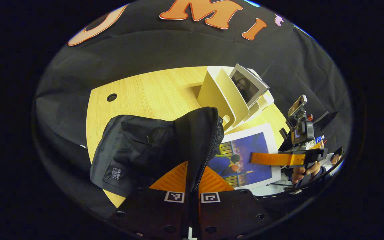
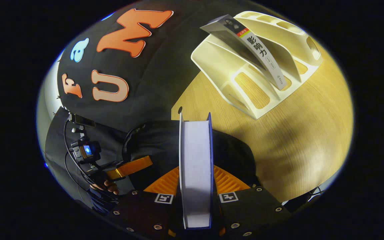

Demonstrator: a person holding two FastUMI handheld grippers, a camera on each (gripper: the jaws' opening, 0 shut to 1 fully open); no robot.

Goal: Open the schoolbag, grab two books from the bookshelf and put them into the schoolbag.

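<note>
A black schoolbag point(image 1: 138, 150) lies on the wooden table point(image 1: 145, 90). My left gripper point(image 1: 192, 166) is shut on its zippered rim and holds that flap up. To the right a blue-covered book point(image 1: 245, 150) is held by my right gripper point(image 1: 268, 159). In the right gripper view this book point(image 2: 195, 160) stands on edge between the fingers of my right gripper point(image 2: 195, 170), which is shut on it, just above the schoolbag point(image 2: 232, 146). My left gripper point(image 2: 132, 167) is at the left of that view. A grey book point(image 2: 255, 46) leans in the cream bookshelf point(image 2: 245, 66).
The bookshelf point(image 1: 218, 96) stands behind the bag with a portrait-covered book point(image 1: 247, 86) in it. A hand point(image 1: 303, 171) grips the right gripper's handle. Bare table point(image 2: 295, 133) lies right of the bag. A cable hole point(image 1: 111, 97) sits at the far left.
</note>
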